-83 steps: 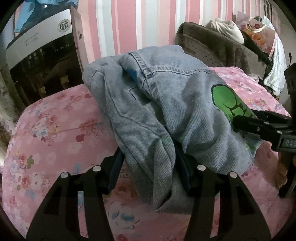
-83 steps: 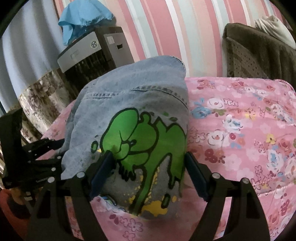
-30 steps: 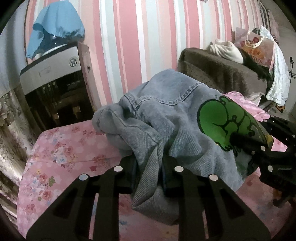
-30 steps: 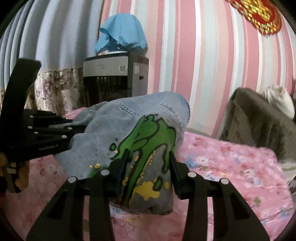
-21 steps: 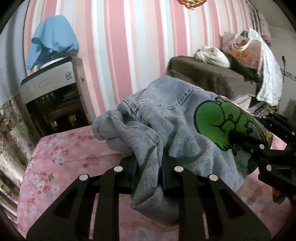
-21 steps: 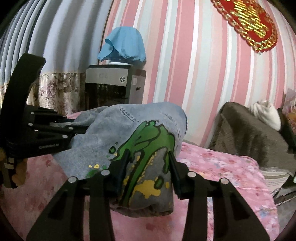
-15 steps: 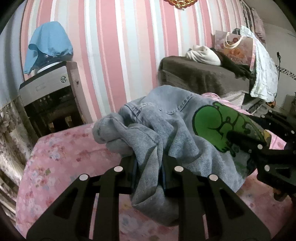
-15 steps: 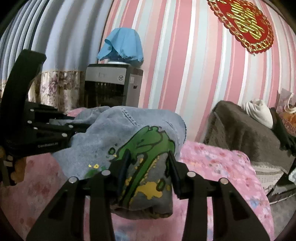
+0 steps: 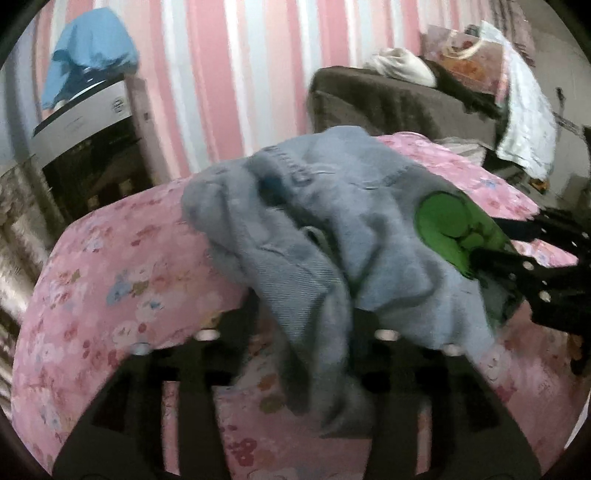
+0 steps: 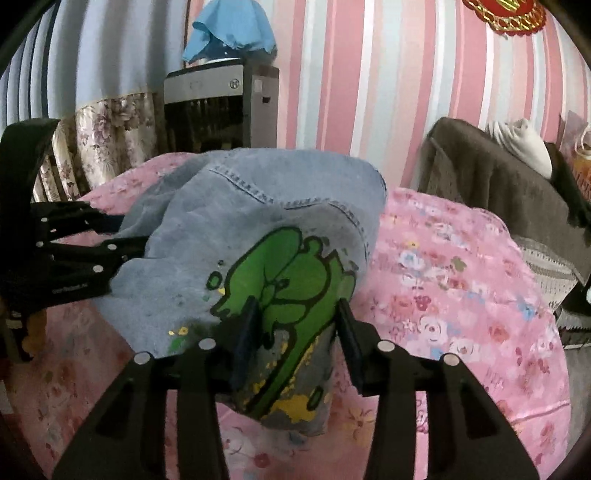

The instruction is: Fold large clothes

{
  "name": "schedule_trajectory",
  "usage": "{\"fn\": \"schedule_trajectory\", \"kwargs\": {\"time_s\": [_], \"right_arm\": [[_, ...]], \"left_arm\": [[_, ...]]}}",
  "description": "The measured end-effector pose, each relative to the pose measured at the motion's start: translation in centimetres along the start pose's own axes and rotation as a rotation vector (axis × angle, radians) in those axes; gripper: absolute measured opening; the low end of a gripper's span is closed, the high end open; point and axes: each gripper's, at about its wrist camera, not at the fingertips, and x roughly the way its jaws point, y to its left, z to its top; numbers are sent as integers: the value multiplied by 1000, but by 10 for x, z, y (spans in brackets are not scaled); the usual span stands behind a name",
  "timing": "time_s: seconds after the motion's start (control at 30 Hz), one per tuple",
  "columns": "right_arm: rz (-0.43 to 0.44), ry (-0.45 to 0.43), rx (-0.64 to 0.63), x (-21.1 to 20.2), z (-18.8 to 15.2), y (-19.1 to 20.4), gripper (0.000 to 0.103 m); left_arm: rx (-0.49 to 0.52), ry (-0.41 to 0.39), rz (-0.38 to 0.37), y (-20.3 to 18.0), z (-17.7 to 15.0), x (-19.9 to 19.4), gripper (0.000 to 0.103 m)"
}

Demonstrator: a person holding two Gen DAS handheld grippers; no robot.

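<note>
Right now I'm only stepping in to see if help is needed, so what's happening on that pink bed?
A person is folding a denim garment with a green cartoon print on the floral bedspread, a handheld gripper in each hand. The left gripper has bunched denim between its jaws, which are opening. The right gripper straddles the printed end, its jaws opening too.

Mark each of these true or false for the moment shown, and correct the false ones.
1. The denim garment carries a green cartoon print. True.
2. The bedcover is plain white. False: it is pink with flowers.
3. Denim lies between the jaws of the right gripper. True.
4. A blue cloth sits on top of the appliance by the wall. True.
5. The left gripper has no fabric between its jaws. False: a fold of denim hangs there as they open.
</note>
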Motion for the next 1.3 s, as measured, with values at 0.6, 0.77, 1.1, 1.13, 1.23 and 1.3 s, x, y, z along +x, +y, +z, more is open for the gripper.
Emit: {"fn": "schedule_trajectory", "kwargs": {"time_s": [0.6,0.77,1.1,1.13,1.23,1.3], "right_arm": [[5,-197,176,-53,0,-21,95],[-80,-292,224,-63,-12,-7,101],[-217,-342,143,-69,-33,29,101],[-221,-357,135,-72,-34,31,101],[-199,-344,136,-75,-30,32,101],[-198,-369,147,-81,-29,32,101]], "left_arm": [[-117,-99,66,23,-6,-40,100],[-142,-238,140,19,-12,-69,100],[-232,-488,312,23,-47,-110,100],[-232,-503,321,22,-50,-110,100],[-206,-505,338,18,-56,-108,100],[-202,-490,334,19,-55,-104,100]]}}
